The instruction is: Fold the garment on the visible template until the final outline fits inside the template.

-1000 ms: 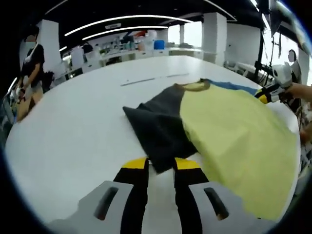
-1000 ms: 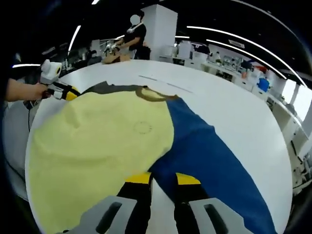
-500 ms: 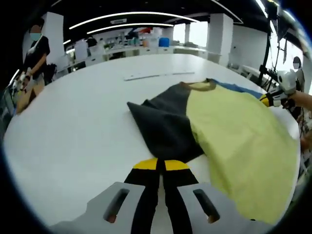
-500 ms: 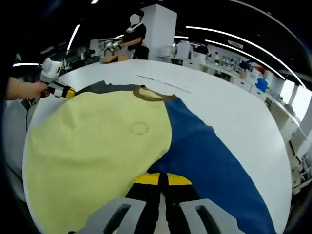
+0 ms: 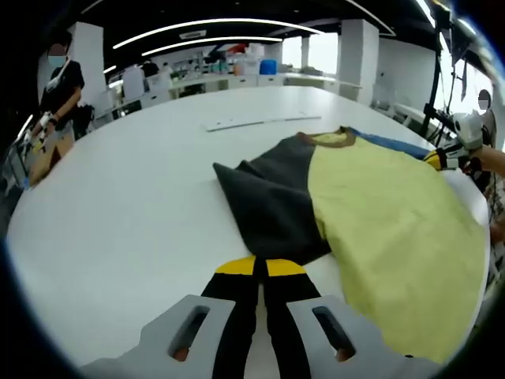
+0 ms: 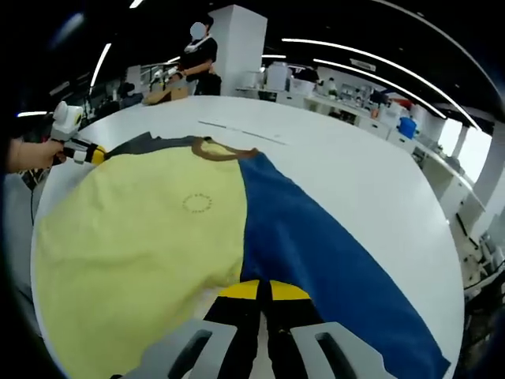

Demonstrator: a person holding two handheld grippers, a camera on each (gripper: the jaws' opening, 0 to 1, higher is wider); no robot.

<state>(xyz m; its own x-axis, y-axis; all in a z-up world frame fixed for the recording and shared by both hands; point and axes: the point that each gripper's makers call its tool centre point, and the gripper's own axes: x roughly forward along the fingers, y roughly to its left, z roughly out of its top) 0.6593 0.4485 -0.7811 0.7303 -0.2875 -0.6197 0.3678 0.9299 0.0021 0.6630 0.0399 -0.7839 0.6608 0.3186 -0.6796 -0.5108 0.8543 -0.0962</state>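
a colour-block shirt (image 5: 371,205) lies spread on a large white table (image 5: 134,205), with a pale yellow body, a charcoal sleeve (image 5: 268,205) on one side and a blue sleeve (image 6: 316,245) on the other, and a brown collar (image 6: 213,150) at the far end. in the left gripper view, the left gripper (image 5: 260,267) has its yellow-tipped jaws pressed together at the near hem of the charcoal sleeve, the tips touching the cloth edge; whether fabric is pinched between them cannot be told. in the right gripper view, the right gripper (image 6: 263,290) likewise has its jaws brought together, at the near edge where the yellow panel meets the blue sleeve; a pinch of cloth cannot be confirmed there either. the yellow panel carries a small faint circular print (image 6: 197,203) near its middle. each gripper appears at the far side of the other's view, held by a hand (image 6: 31,154) at the edge of the garment. a thin pale strip (image 5: 260,121) lies on the table beyond the collar, apart from the shirt. no template outline can be made out on the table surface. behind the table, a person in a dark top (image 5: 59,91) stands by a brown box (image 6: 162,92); white benches (image 6: 347,99) with equipment and a blue container (image 6: 406,126) line the room under long ceiling lights (image 5: 205,28).
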